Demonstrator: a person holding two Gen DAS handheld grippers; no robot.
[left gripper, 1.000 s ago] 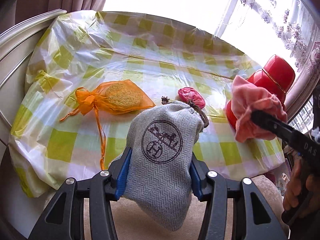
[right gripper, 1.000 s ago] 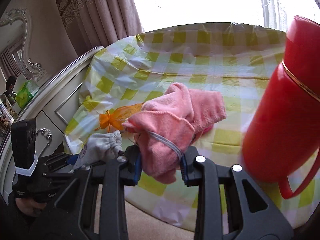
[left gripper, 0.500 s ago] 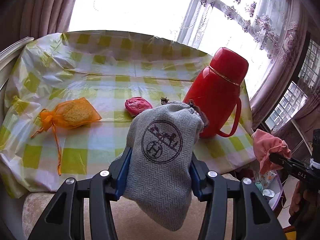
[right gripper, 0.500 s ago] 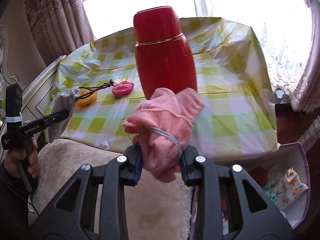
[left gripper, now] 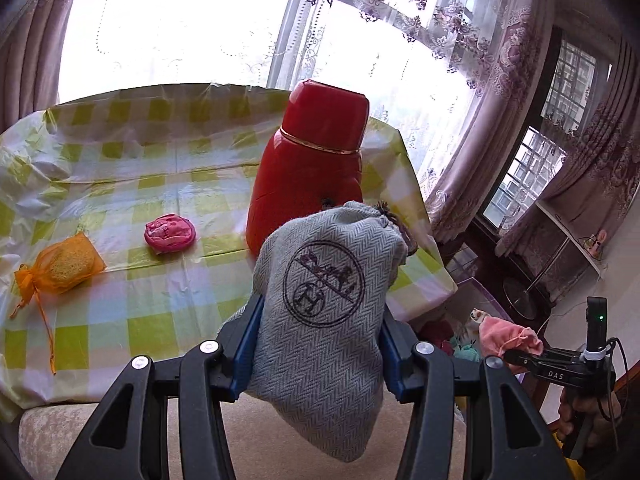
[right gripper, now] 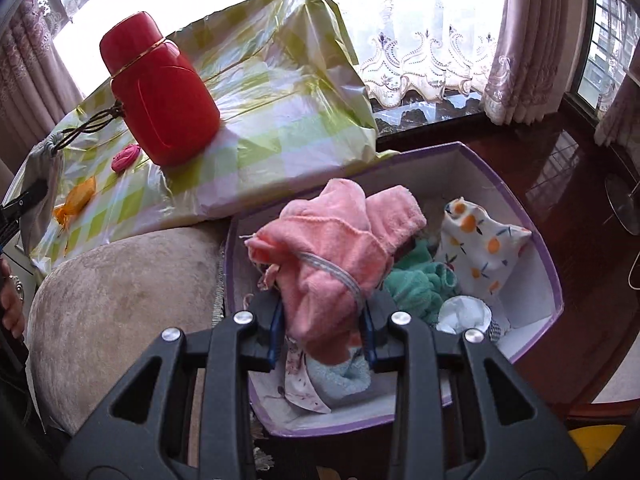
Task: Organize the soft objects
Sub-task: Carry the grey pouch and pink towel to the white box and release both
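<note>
Now the right gripper (right gripper: 322, 334) clamping the pink towel (right gripper: 332, 256) above the purple box (right gripper: 554, 280), the left gripper (left gripper: 320, 354) clamping the grey pouch (left gripper: 324, 304).

Glossy plastic tablecloth (left gripper: 168, 280); fluffy pink cloth (right gripper: 332, 256).

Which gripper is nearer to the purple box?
Right. The right gripper holds the pink cloth directly above the purple box; the left gripper, gripping the grey pouch, is beside the table.
</note>
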